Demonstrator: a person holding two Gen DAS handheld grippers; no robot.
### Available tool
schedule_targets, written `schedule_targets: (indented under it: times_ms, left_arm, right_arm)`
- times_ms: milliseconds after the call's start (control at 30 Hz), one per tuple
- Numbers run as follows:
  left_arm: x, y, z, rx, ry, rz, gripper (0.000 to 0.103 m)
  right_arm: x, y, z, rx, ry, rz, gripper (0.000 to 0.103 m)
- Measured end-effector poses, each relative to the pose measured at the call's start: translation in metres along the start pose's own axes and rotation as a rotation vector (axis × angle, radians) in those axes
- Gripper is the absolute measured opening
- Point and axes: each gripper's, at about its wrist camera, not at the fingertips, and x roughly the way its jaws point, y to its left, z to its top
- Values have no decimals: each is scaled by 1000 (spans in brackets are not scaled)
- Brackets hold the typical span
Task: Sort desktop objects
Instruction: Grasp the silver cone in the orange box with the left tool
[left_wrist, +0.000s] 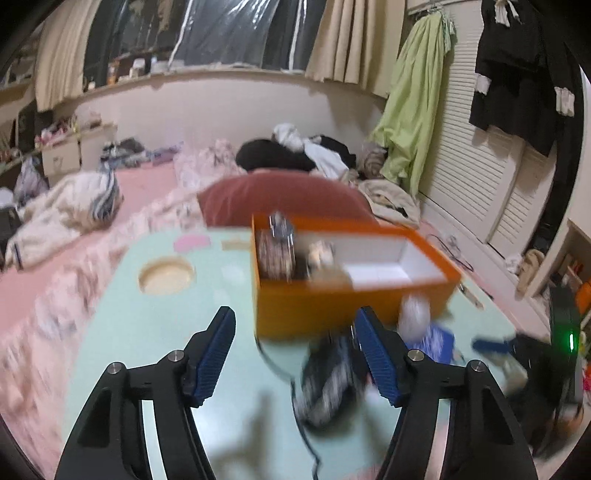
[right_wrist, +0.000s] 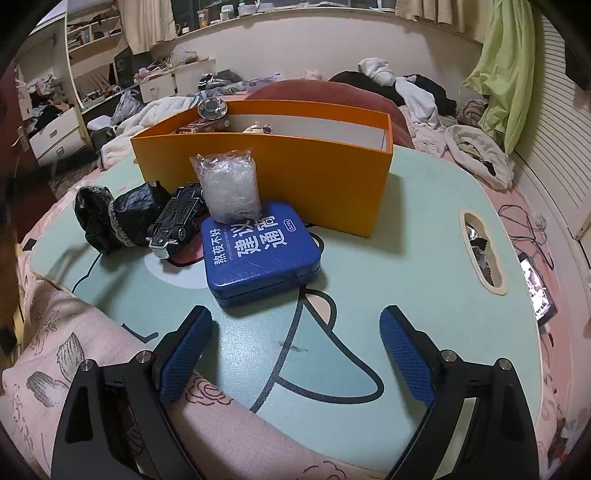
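Orange box (right_wrist: 295, 173) holds a patterned case (left_wrist: 275, 254) and trinkets at one end; both tongs (left_wrist: 295, 334) (right_wrist: 295, 343) released.

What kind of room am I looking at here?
Most likely a lived-in bedroom. A bed with pink bedding and a red pillow sits behind the small green table, clothes hang by slatted closet doors, and curtains frame a window.

Ahead of me on the lap table (right_wrist: 369, 258) stands the open box (right_wrist: 295, 173). Before it lies the tin (right_wrist: 258, 251), the plastic packet (right_wrist: 229, 188) resting on it; the toy car (right_wrist: 177, 218) and bag (right_wrist: 107, 218) lie left.
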Motion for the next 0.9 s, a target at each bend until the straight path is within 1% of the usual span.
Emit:
schedule_targets:
  times_ms: [33, 100, 167, 233, 267, 367, 433, 467, 500, 533, 633, 667, 733, 833, 900]
  left_arm:
    - [6, -2, 10, 17, 3, 10, 64]
    - [26, -3, 34, 61, 27, 40, 52]
    - [56, -4, 56, 84, 84, 76, 43]
    - [80, -6, 70, 107, 126, 100, 42]
    - [93, -9, 77, 130, 137, 125, 43]
    - [126, -18, 84, 214, 179, 204, 43]
    - [143, -22, 84, 243, 223, 224, 43]
    - [151, -22, 84, 242, 248, 223, 39]
    - [156, -22, 83, 236, 264, 221, 29]
    - [160, -22, 84, 229, 275, 221, 28]
    - [156, -20, 82, 220, 259, 206, 28]
    - [151, -19, 81, 212, 243, 196, 28]
    - [135, -18, 82, 188, 188, 162, 28]
    - [93, -20, 79, 139, 115, 82, 28]
    - [60, -26, 69, 125, 80, 0, 28]
  right_arm:
    - [0, 0, 0, 0, 0, 0, 92]
    - [0, 0, 0, 0, 0, 0, 92]
    - [0, 0, 0, 0, 0, 0, 92]
    - [-1, 0, 0, 0, 0, 0, 92]
    - [0, 0, 0, 0, 0, 0, 92]
    - [-1, 0, 0, 1, 0, 0, 92]
    - [-1, 0, 0, 1, 0, 0, 92]
    - [-1, 1, 0, 1, 0, 0, 92]
    - [-1, 1, 0, 1, 0, 0, 92]
    - [-1, 1, 0, 1, 0, 0, 92]
    - [-1, 1, 0, 1, 0, 0, 92]
    - [-1, 1, 0, 1, 0, 0, 92]
    - [-1, 1, 0, 1, 0, 0, 92]
    - [-1, 0, 0, 1, 0, 0, 92]
    - [-1, 0, 0, 1, 0, 0, 92]
